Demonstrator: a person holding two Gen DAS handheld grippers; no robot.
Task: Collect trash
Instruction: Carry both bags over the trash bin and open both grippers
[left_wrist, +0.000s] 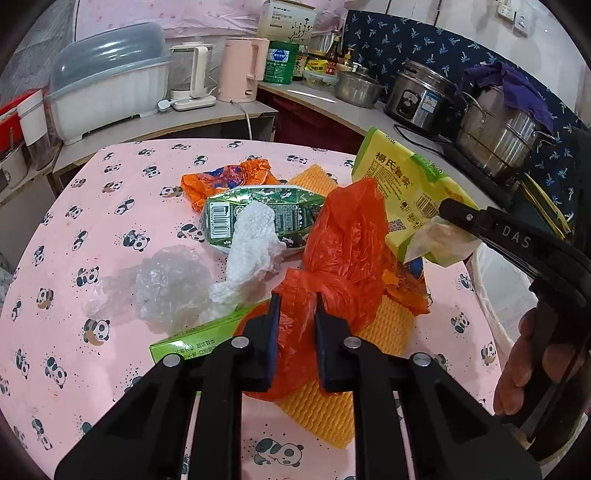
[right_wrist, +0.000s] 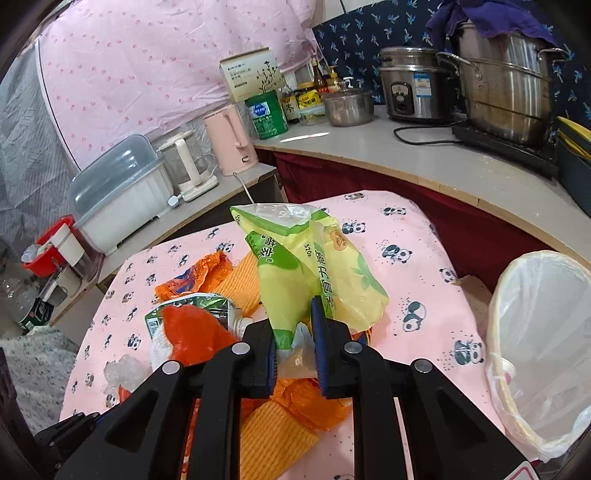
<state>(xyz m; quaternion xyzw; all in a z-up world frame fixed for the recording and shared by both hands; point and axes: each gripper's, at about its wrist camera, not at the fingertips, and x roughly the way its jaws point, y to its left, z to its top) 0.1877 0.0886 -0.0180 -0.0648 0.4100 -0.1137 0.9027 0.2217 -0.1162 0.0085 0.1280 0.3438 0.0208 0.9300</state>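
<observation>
Trash lies heaped on the panda-print surface (left_wrist: 110, 229). From the left we see clear plastic film (left_wrist: 166, 284), a white paper towel (left_wrist: 251, 243) and a green carton (left_wrist: 258, 218). Our left gripper (left_wrist: 295, 306) has its fingers clamped on the orange plastic bag (left_wrist: 343, 236). Our right gripper (right_wrist: 293, 325) pinches the yellow-green snack bag (right_wrist: 314, 266), lifted above the heap. A lined bin (right_wrist: 543, 332) stands at the right edge.

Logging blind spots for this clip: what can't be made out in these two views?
- Inside of the lined bin: right view, cut by the edge; only its rim and liner show.
- Green box: left view, half behind the left gripper, which grips the red bag.
- Carton: right view, behind the red bag.
- Jar labels: too small.
</observation>
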